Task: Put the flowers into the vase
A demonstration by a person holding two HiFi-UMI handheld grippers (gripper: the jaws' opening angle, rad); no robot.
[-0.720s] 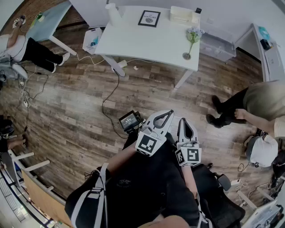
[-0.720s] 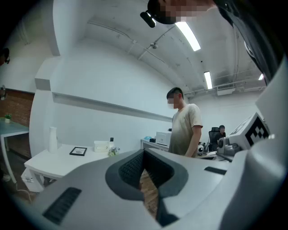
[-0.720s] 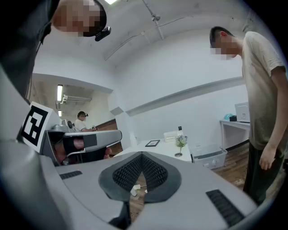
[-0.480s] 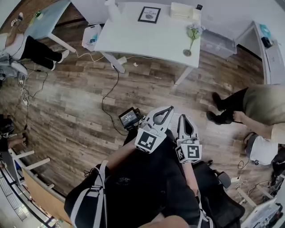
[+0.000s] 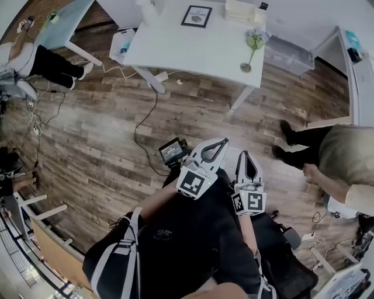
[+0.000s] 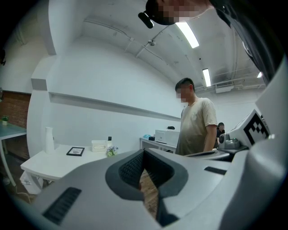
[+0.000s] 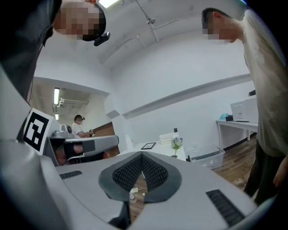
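A wide wooden floor (image 5: pixel 99 128) fills most of the head view. The white table (image 5: pixel 193 49) stands at its far side, well apart from the person carrying the tools. A bystander (image 5: pixel 342 152) in a beige shirt stands off to the right, away from the table. Close to the wearer's body, side by side, are the left gripper (image 5: pixel 220 143) and the right gripper (image 5: pixel 245 155). Each gripper view shows ribbed pads pressed together at the tips with nothing between them, so both are closed and empty, and both point roughly level toward the table. Near the table's right-hand edge a slim vase (image 5: pixel 246 67) stands upright with flowers (image 5: pixel 255 42) at its top, a small pale green and purple cluster on a stem. A picture frame (image 5: pixel 197 16) lies further back on the same surface. As far as I can judge, the flowers already sit in the vase. At this range, though, the cluster is too small to tell how it is seated, or whether a loose stem lies elsewhere. If that reading holds, nothing is left to carry. If more stems wait out of sight, the whole job of approach, pick-up and placing remains, since neither gripper holds anything.
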